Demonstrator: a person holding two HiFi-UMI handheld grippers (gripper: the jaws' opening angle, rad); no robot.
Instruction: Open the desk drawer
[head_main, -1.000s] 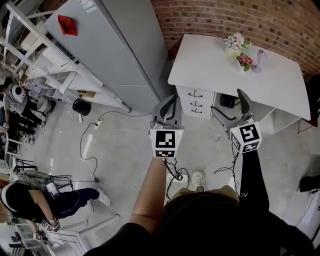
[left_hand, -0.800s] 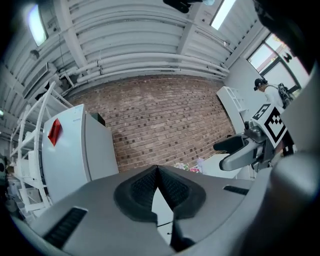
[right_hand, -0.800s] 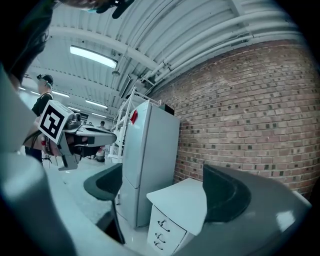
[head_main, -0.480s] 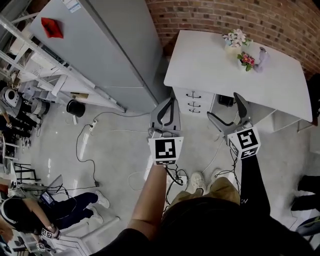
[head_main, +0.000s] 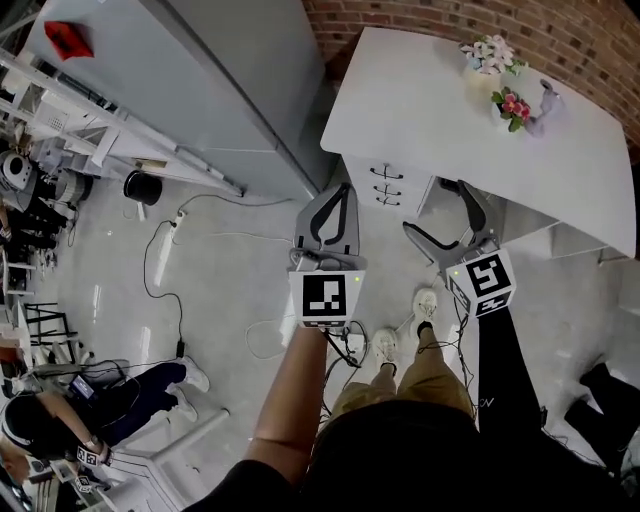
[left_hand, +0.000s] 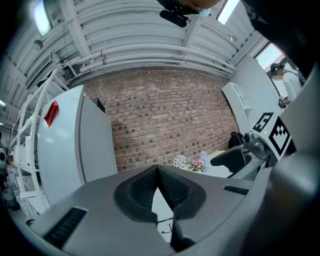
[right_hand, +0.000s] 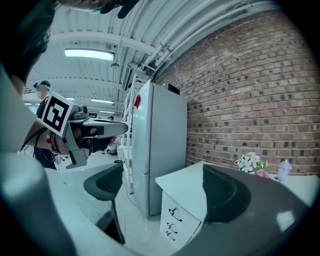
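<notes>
My left gripper (head_main: 343, 192) has its jaws pressed together on nothing. My right gripper (head_main: 436, 208) gapes wide, empty. The stack of desk drawers (head_main: 388, 186), all shut, sits ahead between both grippers, untouched.

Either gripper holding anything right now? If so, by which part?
Nothing is held. The left gripper has its jaws closed together on nothing; the right gripper has its jaws apart and empty, short of the desk drawers.
</notes>
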